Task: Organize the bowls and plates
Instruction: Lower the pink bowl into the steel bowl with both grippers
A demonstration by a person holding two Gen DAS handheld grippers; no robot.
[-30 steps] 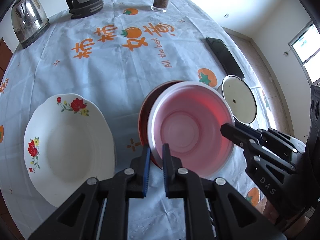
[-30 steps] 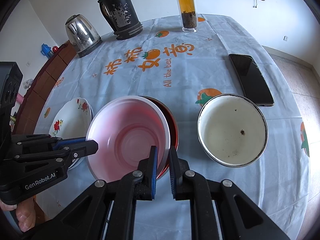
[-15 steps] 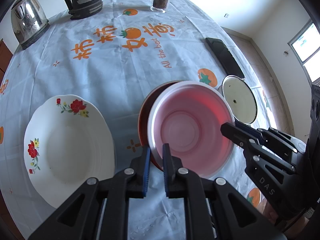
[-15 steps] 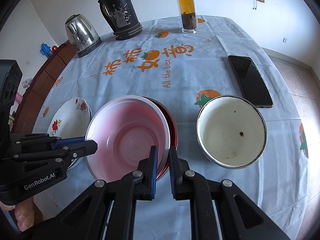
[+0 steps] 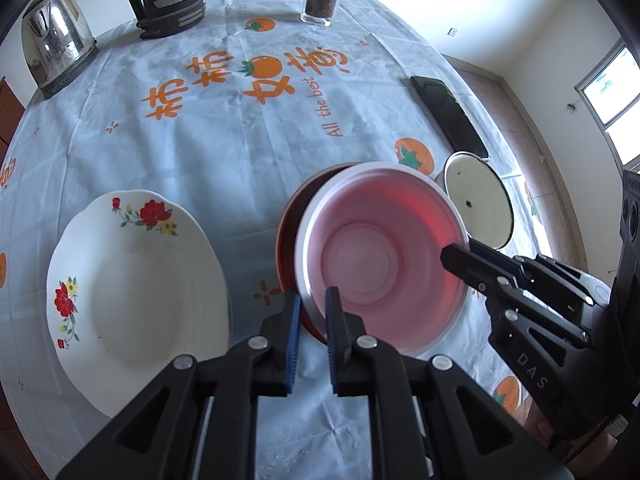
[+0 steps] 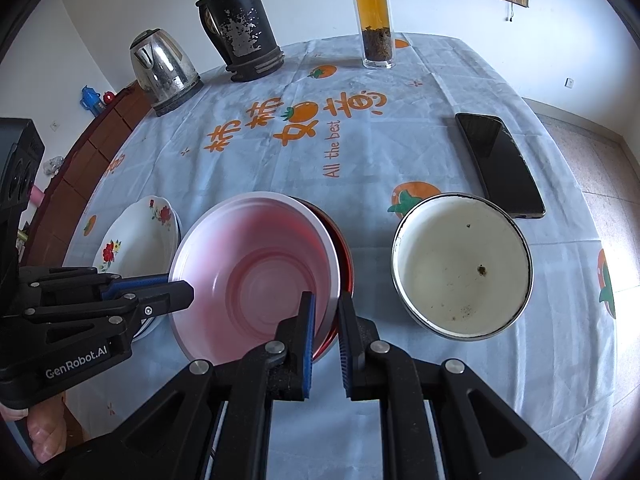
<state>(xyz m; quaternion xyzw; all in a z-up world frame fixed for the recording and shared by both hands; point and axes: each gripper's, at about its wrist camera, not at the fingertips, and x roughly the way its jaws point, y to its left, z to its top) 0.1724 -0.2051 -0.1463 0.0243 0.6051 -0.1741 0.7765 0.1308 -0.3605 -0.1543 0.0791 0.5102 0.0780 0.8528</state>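
While gripped on both sides:
Pink bowl (image 5: 380, 256): tilted over red bowl (image 5: 289, 240), mid-table.
Left gripper (image 5: 310, 308): narrow, clamping near rim.
Right gripper (image 6: 325, 312): narrow, clamping opposite rim.
Enamel bowl (image 6: 460, 268): specks inside.

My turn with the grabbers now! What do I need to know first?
Left gripper: jaws closed on the near-left rim of the pink bowl.
Right gripper: jaws closed on the same bowl's opposite rim, so both hold it together.
The pink bowl sits tilted and off-centre over the red bowl; whether it rests on it is unclear.
The flowered plate lies to the left, and the white enamel bowl lies to the right, both untouched.
Done: the pink bowl is gripped above the red one.
Left: probably settle it squarely inside, let go, then deal with the enamel bowl and the plate.
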